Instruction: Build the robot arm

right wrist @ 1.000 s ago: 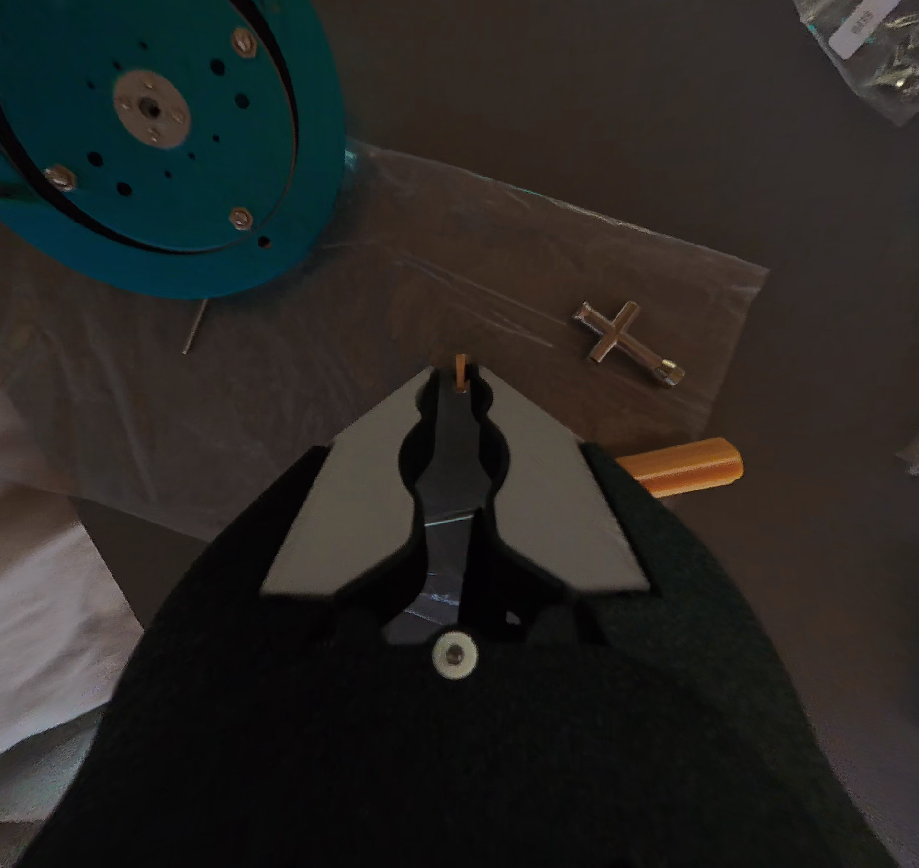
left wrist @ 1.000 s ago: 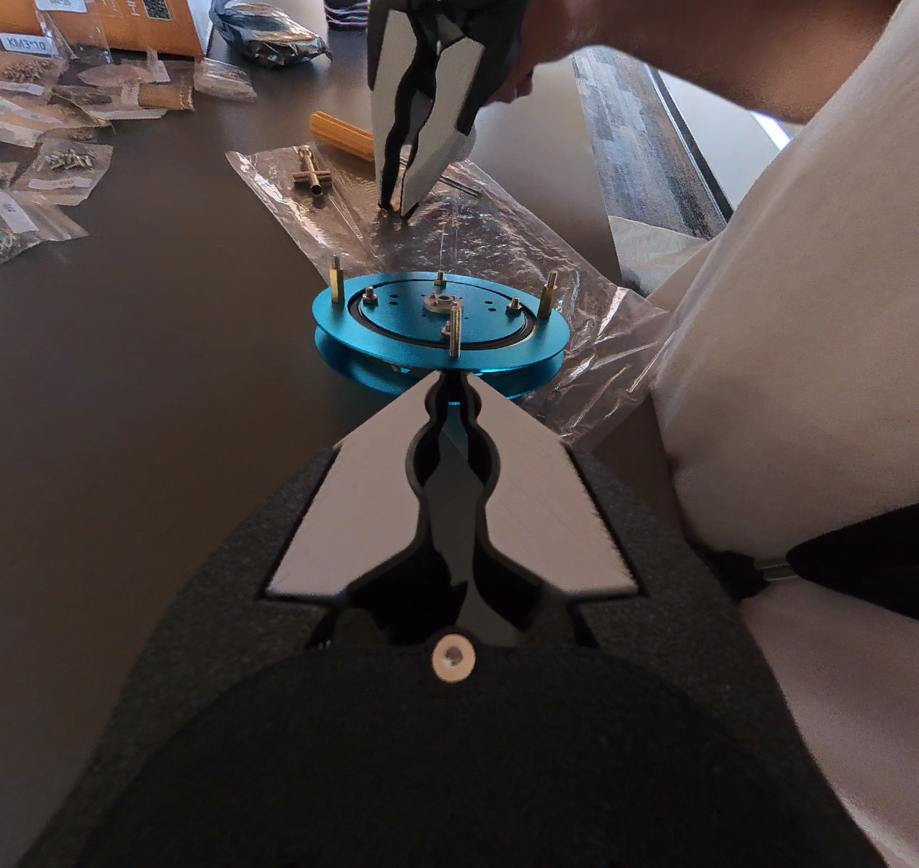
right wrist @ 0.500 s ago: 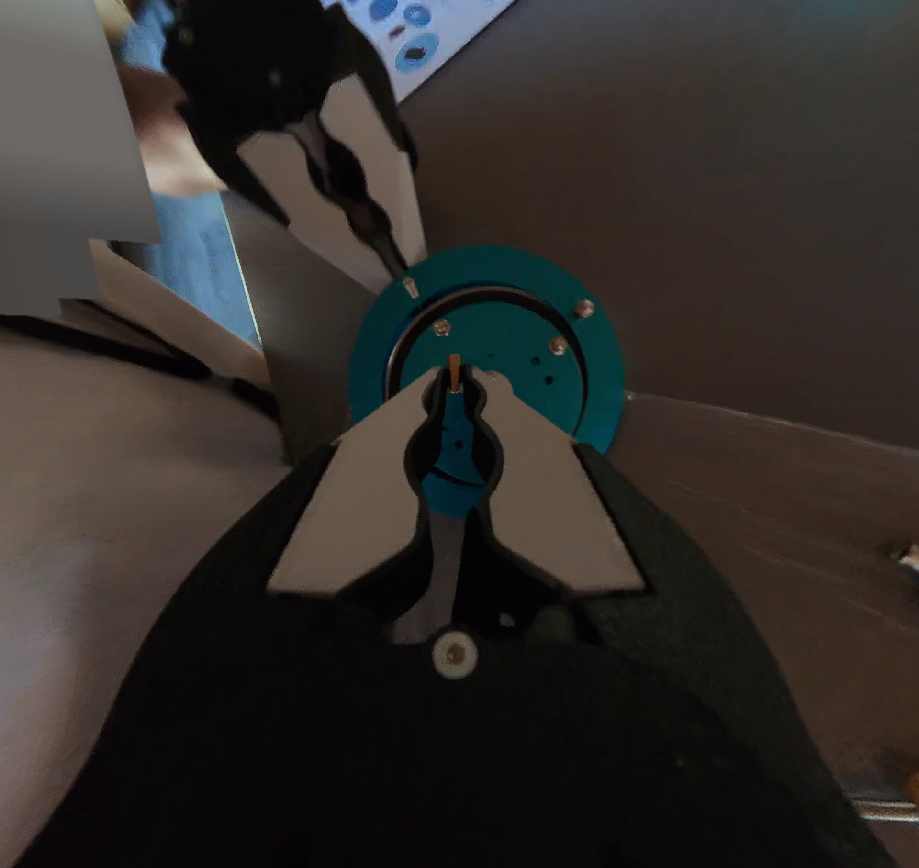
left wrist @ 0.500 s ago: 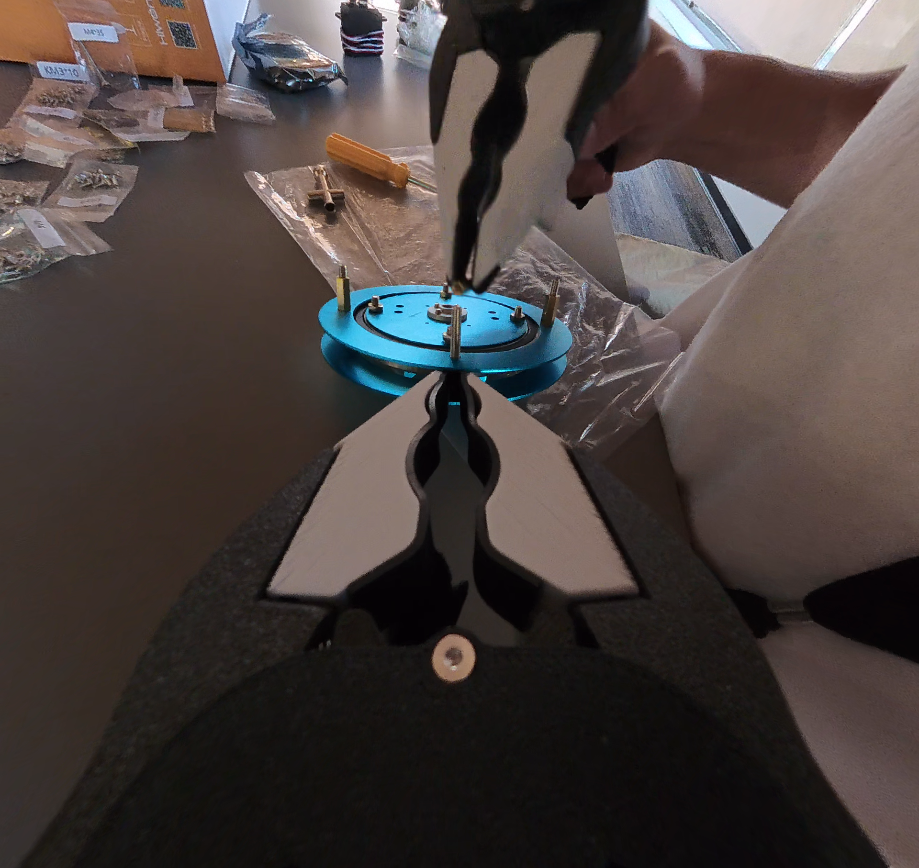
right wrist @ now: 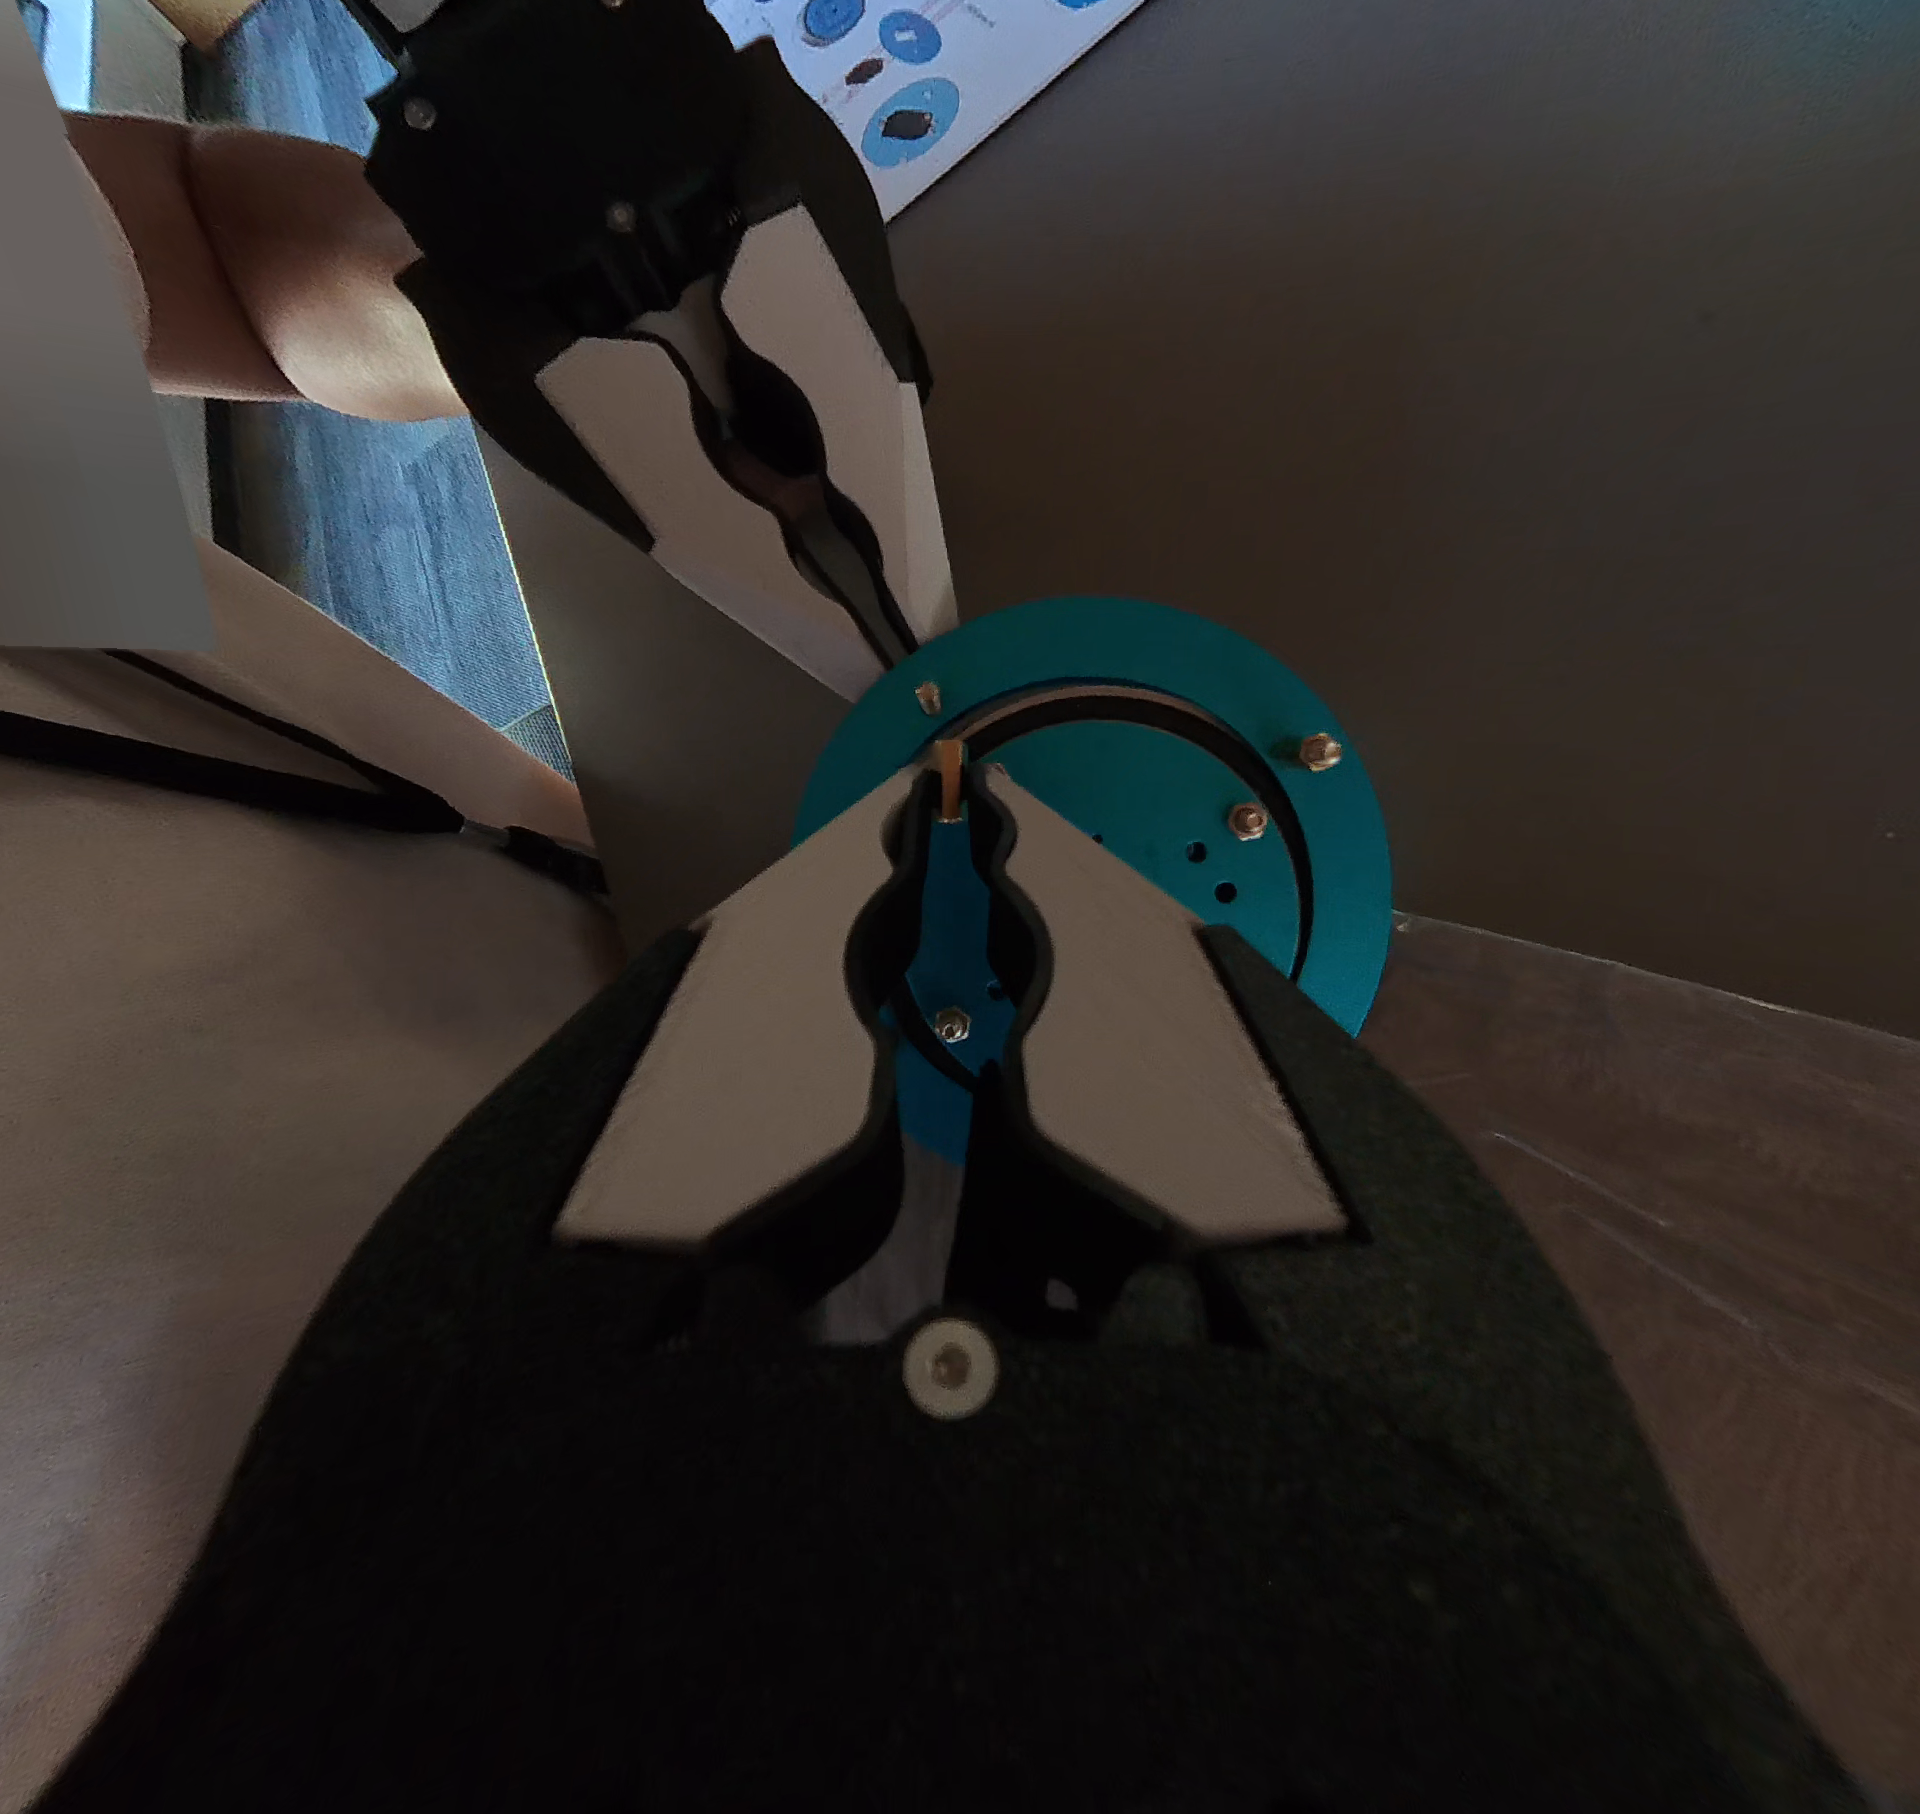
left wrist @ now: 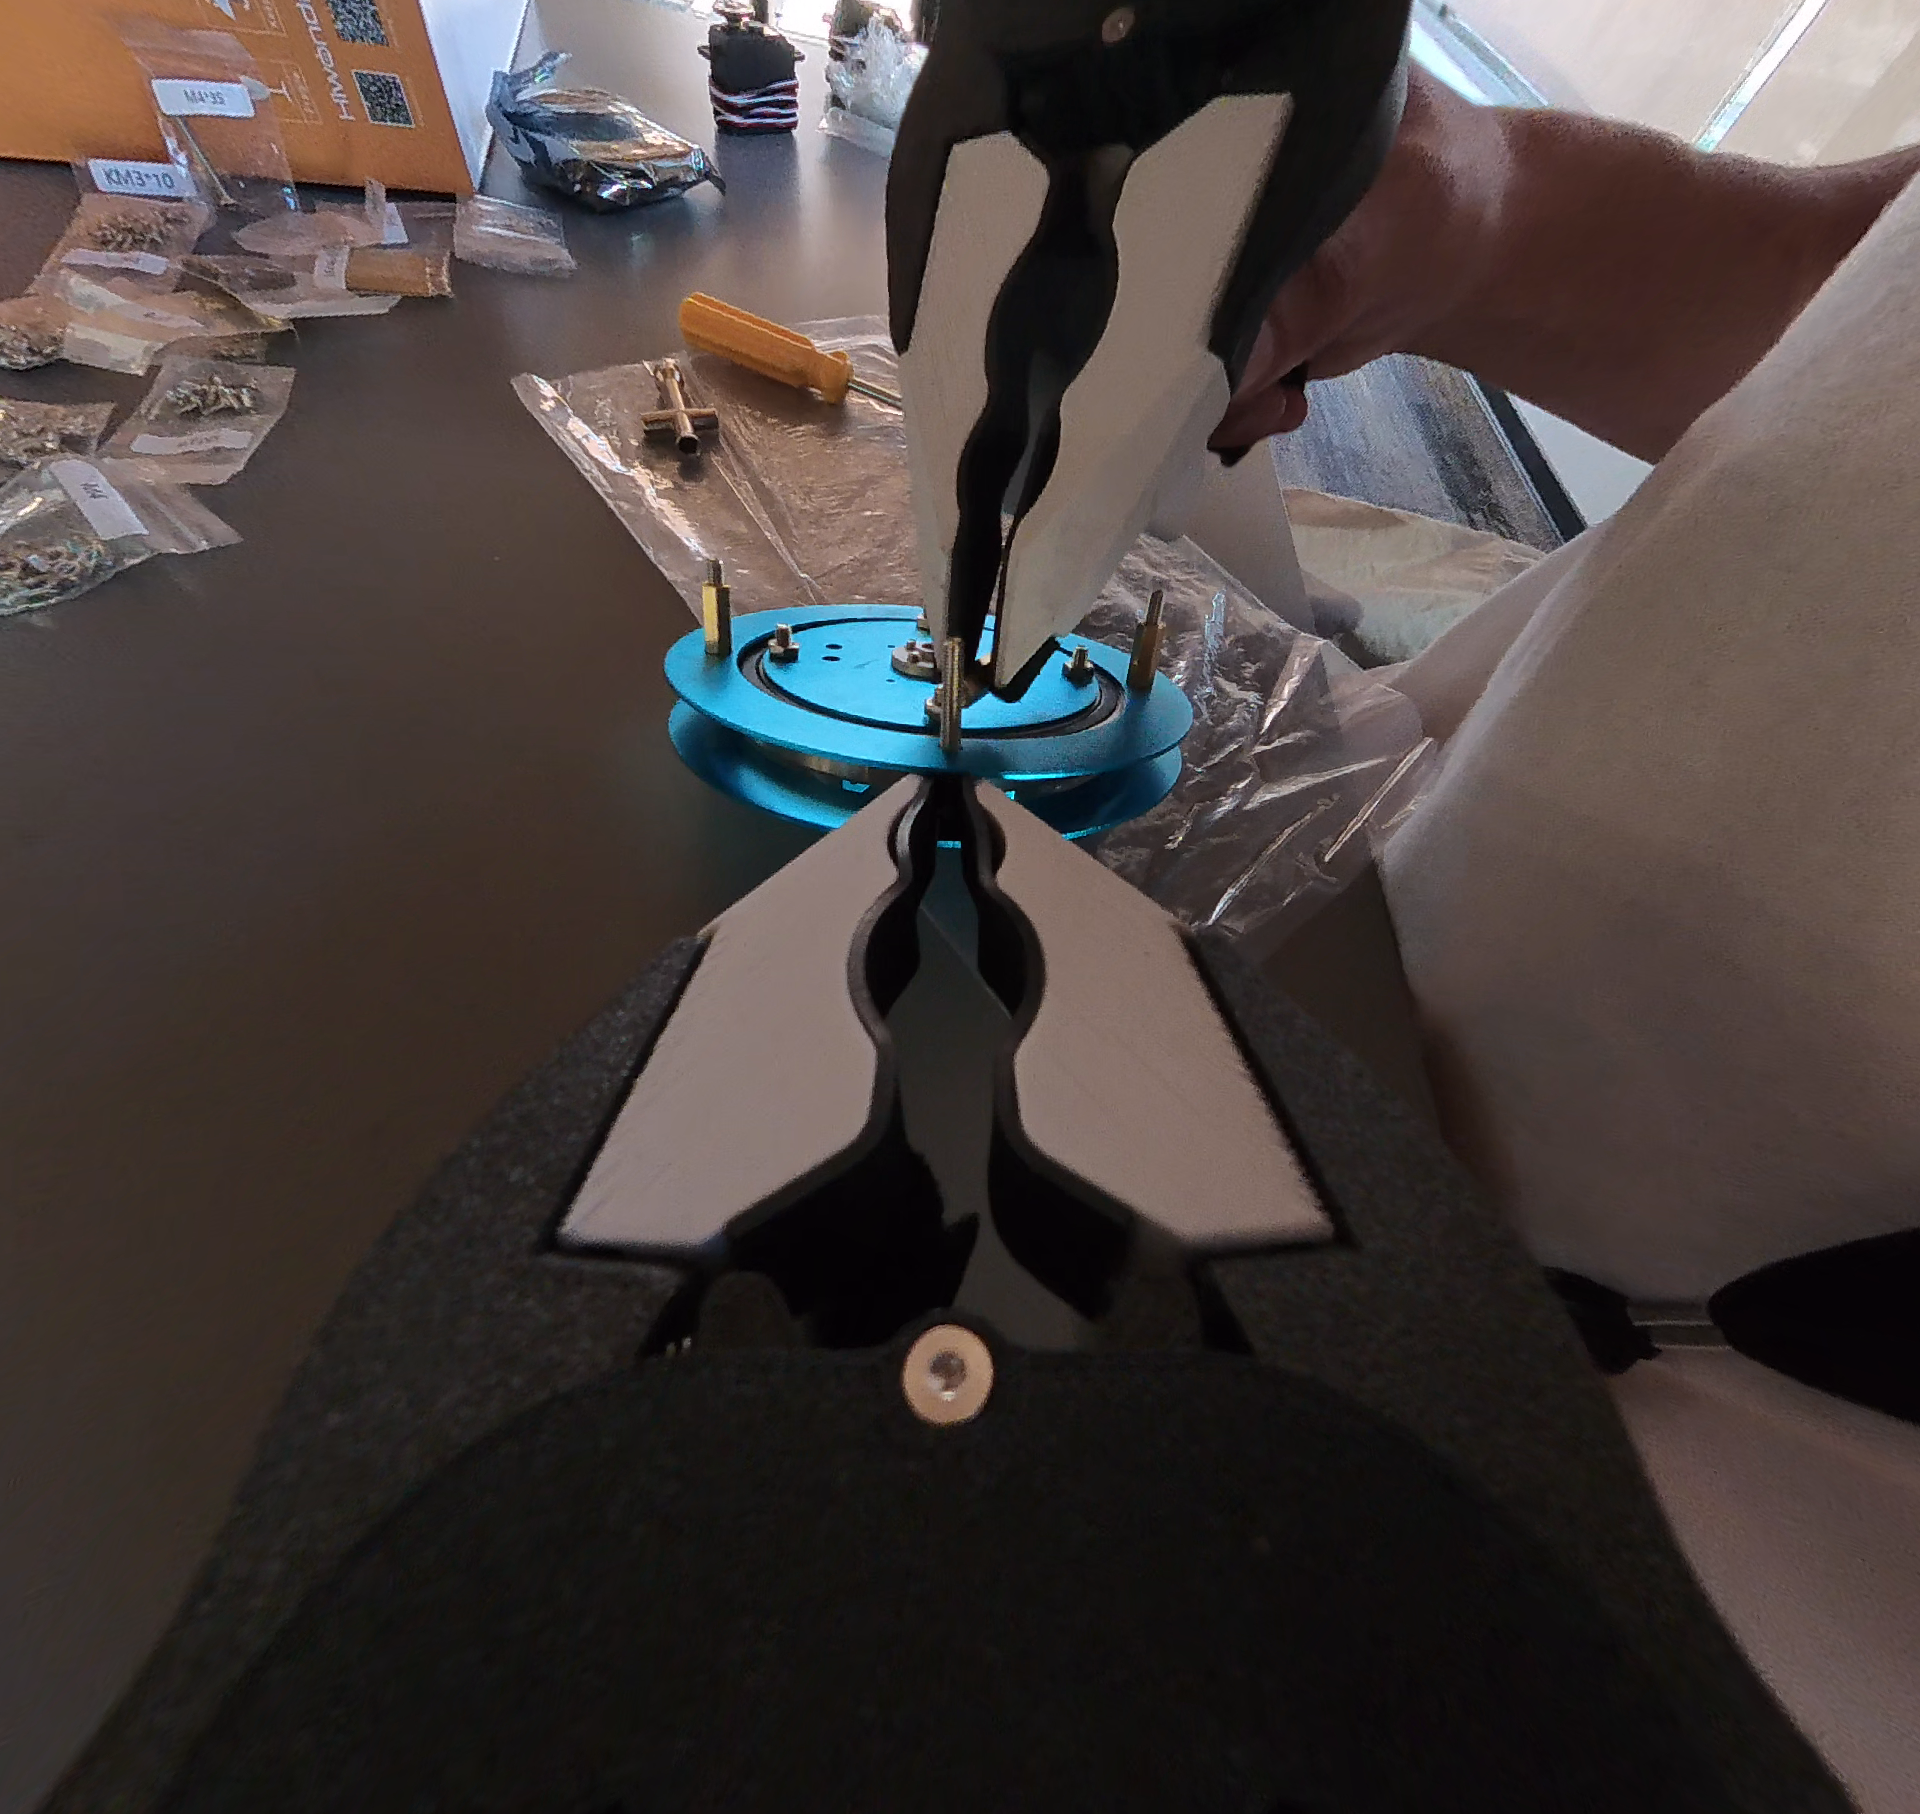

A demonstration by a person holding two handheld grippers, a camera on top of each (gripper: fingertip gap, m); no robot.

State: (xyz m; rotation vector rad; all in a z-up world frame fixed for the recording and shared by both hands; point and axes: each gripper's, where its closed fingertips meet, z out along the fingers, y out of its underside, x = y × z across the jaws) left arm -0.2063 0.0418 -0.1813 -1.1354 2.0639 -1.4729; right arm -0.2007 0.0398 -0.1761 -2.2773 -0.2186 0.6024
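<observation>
A blue two-layer metal disc lies on the dark table, half on a clear plastic bag. Brass standoffs stand upright on its rim. My left gripper is shut on the disc's near rim; in the right wrist view it reaches the disc from above. My right gripper is shut on a small brass standoff and holds it just over the disc's top plate, close to the left gripper's side. In the left wrist view it points straight down onto the disc, with the held standoff hidden.
An orange-handled screwdriver and a cross wrench lie on the plastic bag behind the disc. Small bags of screws and an orange box are far left. A printed sheet lies beyond. The person's white shirt is at right. Only a small space, under 4 cm, lies between the two pairs of fingers.
My right gripper lifted the brass standoff from the plastic bag, swung over to the disc and came down onto its top plate. My left gripper kept its hold on the rim.
</observation>
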